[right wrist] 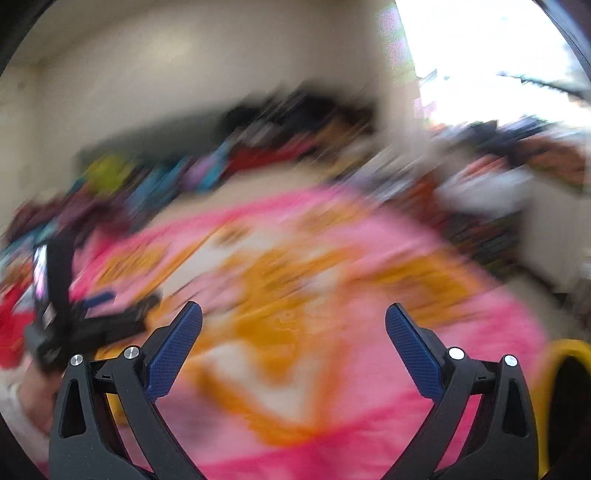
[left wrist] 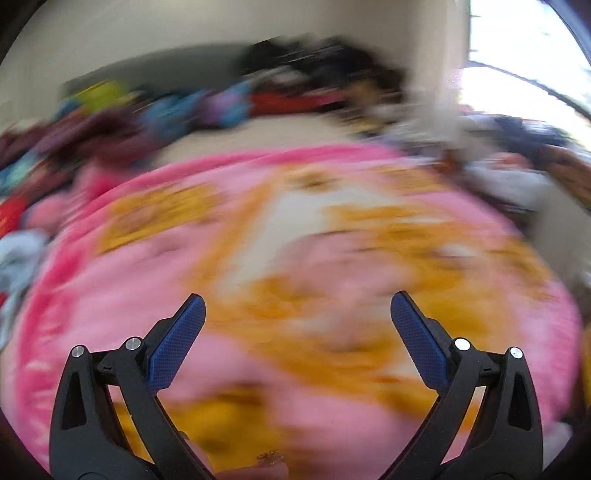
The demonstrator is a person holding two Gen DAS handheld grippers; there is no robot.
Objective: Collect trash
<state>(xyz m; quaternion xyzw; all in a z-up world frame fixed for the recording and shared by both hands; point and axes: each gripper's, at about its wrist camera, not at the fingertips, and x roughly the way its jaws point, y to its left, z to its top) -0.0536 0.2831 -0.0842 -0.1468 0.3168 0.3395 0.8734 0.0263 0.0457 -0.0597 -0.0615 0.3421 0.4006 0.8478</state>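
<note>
Trash not identifiable in either blurred view, location unknown; only the pink-and-orange blanket (left wrist: 295, 258) on the bed shows. Left hand-held gripper (left wrist: 297, 308) and right hand-held gripper (right wrist: 293, 315) both wide open, holding nothing. Yellow-rimmed container (right wrist: 554, 354) at right edge, possibly the bin; collection judged not yet begun.

A pink blanket (left wrist: 110, 295) patterned in orange, yellow and white; black tongs (right wrist: 293, 314) with blue textured pads (right wrist: 173, 350); a yellow-rimmed bin (right wrist: 565, 350); blurred multicoloured clothing (left wrist: 184, 110) against a cream wall (left wrist: 147, 33).
</note>
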